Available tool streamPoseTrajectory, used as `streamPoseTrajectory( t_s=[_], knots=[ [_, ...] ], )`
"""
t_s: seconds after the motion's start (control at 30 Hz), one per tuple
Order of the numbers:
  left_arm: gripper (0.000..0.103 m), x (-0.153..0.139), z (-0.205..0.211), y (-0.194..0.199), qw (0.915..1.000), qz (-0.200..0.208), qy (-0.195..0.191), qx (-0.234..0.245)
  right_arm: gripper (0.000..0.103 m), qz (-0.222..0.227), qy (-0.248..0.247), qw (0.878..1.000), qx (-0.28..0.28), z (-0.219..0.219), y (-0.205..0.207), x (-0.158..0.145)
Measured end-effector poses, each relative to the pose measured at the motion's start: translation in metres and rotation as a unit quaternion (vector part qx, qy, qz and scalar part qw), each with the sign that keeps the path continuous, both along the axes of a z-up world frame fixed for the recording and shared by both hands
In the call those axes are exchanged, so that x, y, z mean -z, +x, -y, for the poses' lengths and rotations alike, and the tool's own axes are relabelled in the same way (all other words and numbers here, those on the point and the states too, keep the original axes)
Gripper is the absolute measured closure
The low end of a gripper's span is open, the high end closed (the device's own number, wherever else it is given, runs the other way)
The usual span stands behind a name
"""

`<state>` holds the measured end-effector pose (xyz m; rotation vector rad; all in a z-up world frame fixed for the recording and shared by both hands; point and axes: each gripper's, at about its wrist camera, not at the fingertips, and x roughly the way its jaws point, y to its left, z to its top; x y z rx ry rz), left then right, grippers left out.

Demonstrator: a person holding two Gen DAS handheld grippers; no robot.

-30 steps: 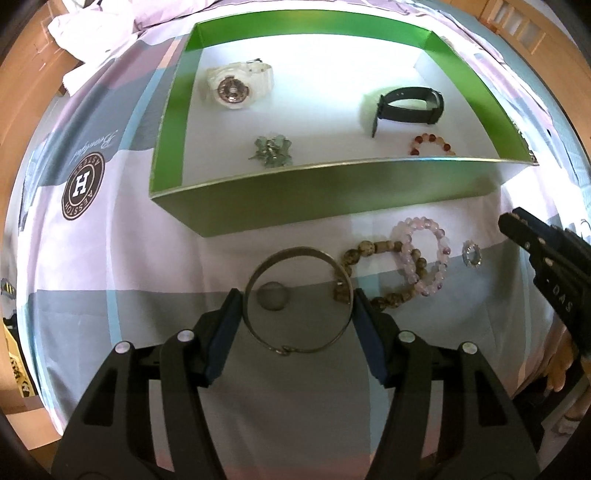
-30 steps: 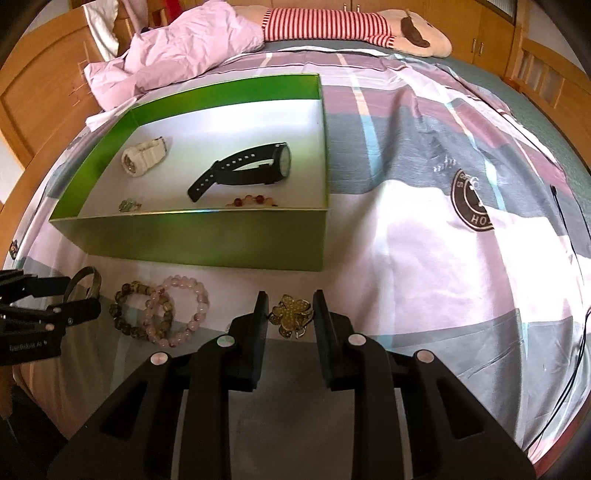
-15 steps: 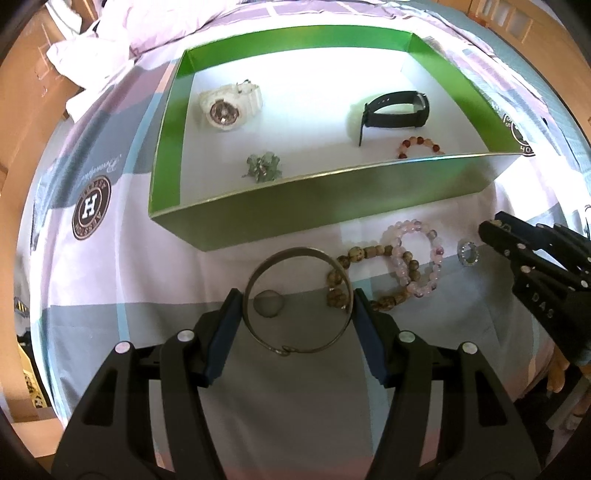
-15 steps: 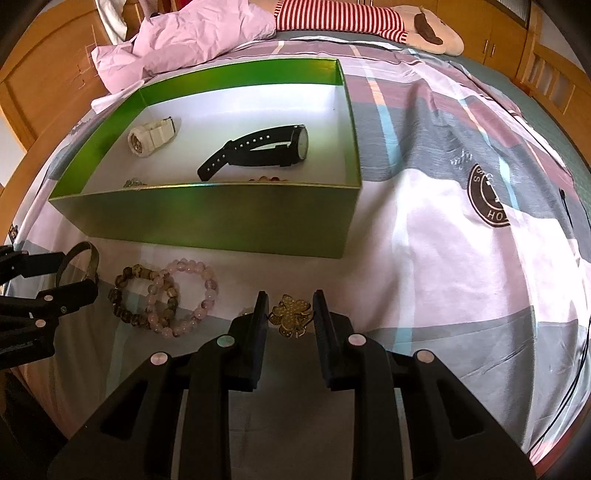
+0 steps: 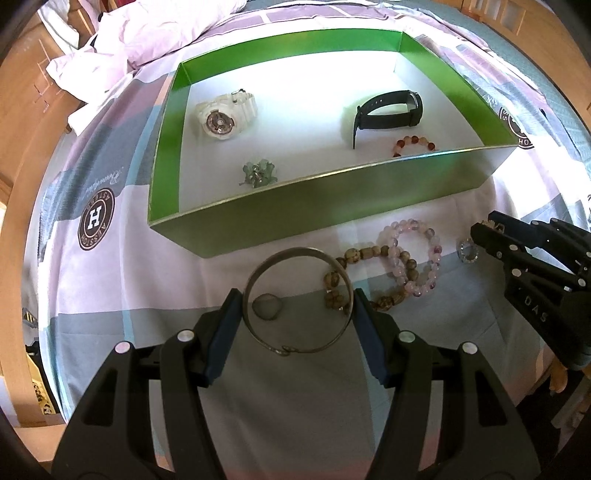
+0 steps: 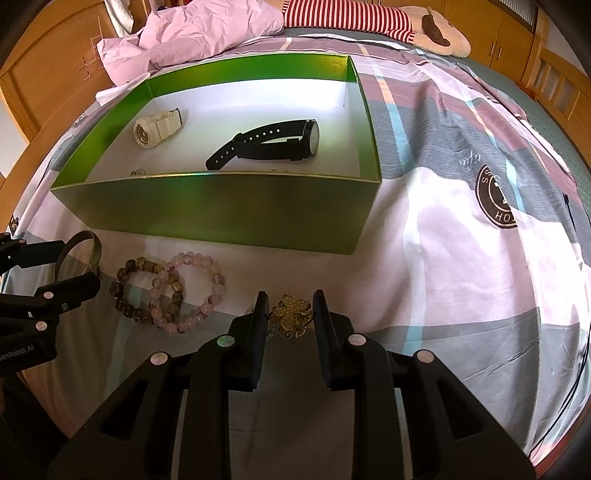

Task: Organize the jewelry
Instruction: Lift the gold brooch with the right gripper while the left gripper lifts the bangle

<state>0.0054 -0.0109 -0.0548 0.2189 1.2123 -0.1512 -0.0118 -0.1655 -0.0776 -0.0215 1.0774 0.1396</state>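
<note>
My left gripper [image 5: 297, 301] is shut on a metal bangle [image 5: 299, 254], held above the bedspread in front of the green box [image 5: 332, 201]. My right gripper [image 6: 288, 306] is shut on a gold flower brooch [image 6: 291, 314], also in front of the box [image 6: 221, 206]. A pink bead bracelet [image 5: 417, 254] and a brown bead bracelet [image 5: 369, 254] lie overlapped on the bed between the grippers. A small silver ring [image 5: 467, 251] lies by the right gripper's tip. In the box lie a white watch [image 5: 225, 114], a black watch [image 5: 388, 110], a red bead bracelet [image 5: 413, 142] and a green ornament [image 5: 258, 171].
The box sits on a patchwork bedspread [image 6: 461, 229]. A crumpled pink sheet [image 6: 199, 33] and a striped plush toy [image 6: 369, 18] lie behind the box. Wooden bed frame and cupboards [image 6: 48, 74] ring the bed.
Both grippers have moved toward the box and up, each keeping its piece. The box looks larger and nearer in both views.
</note>
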Motion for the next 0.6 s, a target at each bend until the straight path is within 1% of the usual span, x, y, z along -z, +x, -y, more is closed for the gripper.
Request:
streamPoseTrajectory(
  t_s=[0.13,0.2,0.27,0.43,0.6],
  knots=[
    [0.043,-0.002,-0.001,0.000,1.0000,0.004,0.000,-0.001,0.078,0.002,0.002,1.000,0.000,0.000,-0.001,-0.002],
    [0.043,-0.006,-0.001,-0.001,0.9999,0.012,-0.002,-0.001,0.078,0.007,0.006,1.000,-0.003,-0.001,-0.003,-0.006],
    [0.043,-0.013,-0.002,-0.003,0.9996,0.026,-0.009,0.002,0.078,0.014,0.009,1.000,-0.008,-0.004,-0.004,-0.011],
    [0.043,-0.041,-0.005,-0.010,0.9956,0.081,-0.042,0.020,0.078,0.039,0.019,0.998,-0.050,-0.022,-0.013,-0.028],
    [0.043,-0.056,-0.008,-0.014,0.9918,0.108,-0.061,0.027,0.078,0.062,0.032,0.996,-0.062,-0.030,-0.017,-0.044]
  ],
)
